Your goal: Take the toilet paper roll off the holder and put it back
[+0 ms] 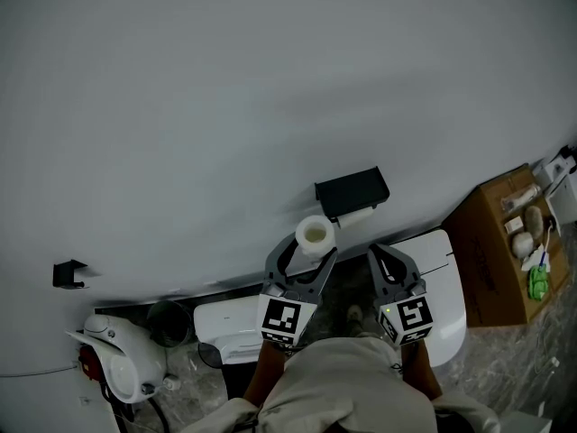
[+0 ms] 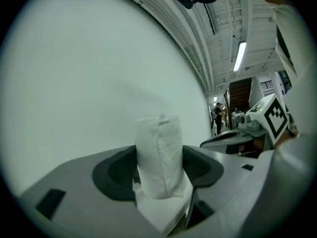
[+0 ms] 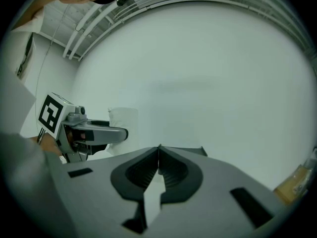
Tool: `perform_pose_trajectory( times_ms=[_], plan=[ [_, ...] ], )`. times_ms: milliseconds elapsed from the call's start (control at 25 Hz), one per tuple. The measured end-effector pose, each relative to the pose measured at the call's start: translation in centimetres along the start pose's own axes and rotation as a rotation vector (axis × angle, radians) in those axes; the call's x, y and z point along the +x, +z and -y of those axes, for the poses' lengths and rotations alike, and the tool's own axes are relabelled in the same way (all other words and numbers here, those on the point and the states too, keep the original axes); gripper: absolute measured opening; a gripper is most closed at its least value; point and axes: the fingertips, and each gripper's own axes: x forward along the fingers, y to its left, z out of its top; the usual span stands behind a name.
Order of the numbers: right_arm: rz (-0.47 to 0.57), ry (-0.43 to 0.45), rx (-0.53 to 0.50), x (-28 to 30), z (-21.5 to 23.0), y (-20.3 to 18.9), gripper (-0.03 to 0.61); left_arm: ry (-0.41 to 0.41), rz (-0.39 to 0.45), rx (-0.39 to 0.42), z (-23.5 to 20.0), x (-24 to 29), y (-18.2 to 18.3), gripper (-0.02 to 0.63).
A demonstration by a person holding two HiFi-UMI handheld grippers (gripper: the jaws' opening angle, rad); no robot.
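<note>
A white toilet paper roll (image 1: 315, 234) is off the wall, just below and left of the black holder (image 1: 352, 190). My left gripper (image 1: 310, 251) is shut on it. In the left gripper view the roll (image 2: 158, 152) stands upright between the dark pads (image 2: 200, 166), a loose sheet hanging below it. My right gripper (image 1: 376, 253) hovers to the right of the roll, under the holder, its jaws shut with nothing between them (image 3: 159, 151). The right gripper view also shows the left gripper (image 3: 86, 132) and the roll (image 3: 123, 117) against the pale wall.
A white toilet (image 1: 442, 282) sits below the grippers. An open cardboard box (image 1: 500, 251) with small items stands at the right. A black wall hook (image 1: 68, 273), a white appliance (image 1: 117, 354) and a dark bin (image 1: 167, 321) are at the lower left.
</note>
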Motion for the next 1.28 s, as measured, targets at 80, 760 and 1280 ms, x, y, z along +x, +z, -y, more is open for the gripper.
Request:
perform_pose_trajectory(
  times_ms=[80, 760, 1280],
  plan=[
    [0.003, -0.005, 0.001, 0.0, 0.2, 0.0, -0.001, -0.003, -0.001, -0.002, 0.0, 0.2, 0.0, 0.291],
    [0.003, 0.022, 0.005, 2.8, 3.9, 0.5, 0.0, 0.015, 0.01, 0.008, -1.1, 5.7, 1.0, 0.291],
    [-0.016, 0.076, 0.014, 5.2, 7.3, 0.3, -0.002, 0.057, -0.019, 0.0, -1.4, 10.5, 0.2, 0.293]
  ],
)
